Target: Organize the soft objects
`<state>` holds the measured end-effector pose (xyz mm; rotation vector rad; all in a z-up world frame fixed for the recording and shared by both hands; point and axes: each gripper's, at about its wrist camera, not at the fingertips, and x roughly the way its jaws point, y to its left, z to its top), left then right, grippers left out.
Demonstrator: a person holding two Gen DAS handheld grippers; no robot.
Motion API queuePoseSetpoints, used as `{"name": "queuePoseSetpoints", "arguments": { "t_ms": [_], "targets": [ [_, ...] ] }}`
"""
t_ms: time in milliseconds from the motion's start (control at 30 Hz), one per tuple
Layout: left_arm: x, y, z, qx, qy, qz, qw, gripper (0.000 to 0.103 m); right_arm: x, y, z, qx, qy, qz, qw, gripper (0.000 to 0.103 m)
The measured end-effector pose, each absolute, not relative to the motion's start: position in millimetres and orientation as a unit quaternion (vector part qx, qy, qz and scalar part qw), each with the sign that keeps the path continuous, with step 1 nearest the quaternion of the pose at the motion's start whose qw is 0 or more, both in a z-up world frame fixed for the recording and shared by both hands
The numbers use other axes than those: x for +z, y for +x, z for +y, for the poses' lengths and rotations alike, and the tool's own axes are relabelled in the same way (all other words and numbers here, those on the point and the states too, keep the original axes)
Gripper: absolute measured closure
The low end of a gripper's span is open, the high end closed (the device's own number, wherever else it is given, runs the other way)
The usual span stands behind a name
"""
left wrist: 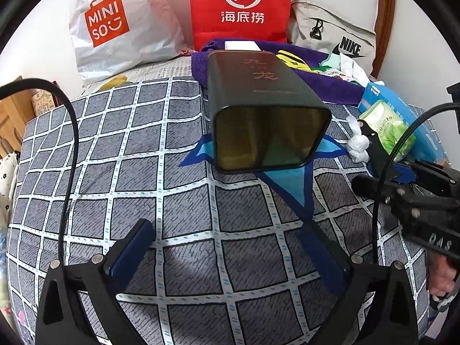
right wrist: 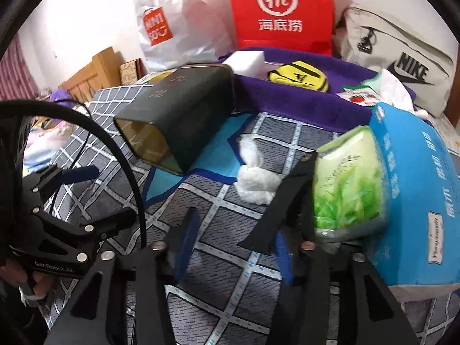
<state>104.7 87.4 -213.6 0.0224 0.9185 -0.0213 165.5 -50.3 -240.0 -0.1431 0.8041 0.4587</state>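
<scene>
Above the checked blanket (left wrist: 138, 155), the left gripper (left wrist: 230, 258) stands wide with nothing in it, the right gripper (right wrist: 233, 247) is partly open and empty, and the white cotton lump (right wrist: 256, 178) lies beside the tipped-over dark tin (left wrist: 258, 109).

White wall (left wrist: 43, 28) behind — wooden furniture (right wrist: 95, 72) at left, grey checked bedsheet (left wrist: 187, 215) below.

Right gripper (right wrist: 230, 230) is smeared with blur, so can't say what its jaws touch. Blue pack (right wrist: 414, 189) right of them runs off frame. Green tissue pack's (right wrist: 348, 184) print is unreadable. Dark tin (left wrist: 258, 109) ahead hides part of the purple towel (left wrist: 330, 86).
</scene>
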Motion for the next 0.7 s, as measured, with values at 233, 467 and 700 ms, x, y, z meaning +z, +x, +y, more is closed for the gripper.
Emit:
{"name": "queuePoseSetpoints", "arguments": {
  "t_ms": [233,467,700],
  "targets": [
    [-207.3,98.3,89.4,-0.005,0.011,0.425,0.905,0.044,-235.3,177.9,-60.6,0.198,-0.014,0.420,0.886,0.088],
    [-190.6,93.9,89.3,-0.012,0.035,0.432,0.901,0.092,-228.5,182.0,-66.9,0.180,0.003,0.441,0.880,0.096],
    [-155.2,90.3,64.4,-0.114,-0.007,0.413,0.903,0.091,-204.3,154.3,-78.3,0.191,-0.012,0.415,0.889,0.098]
  ]
}}
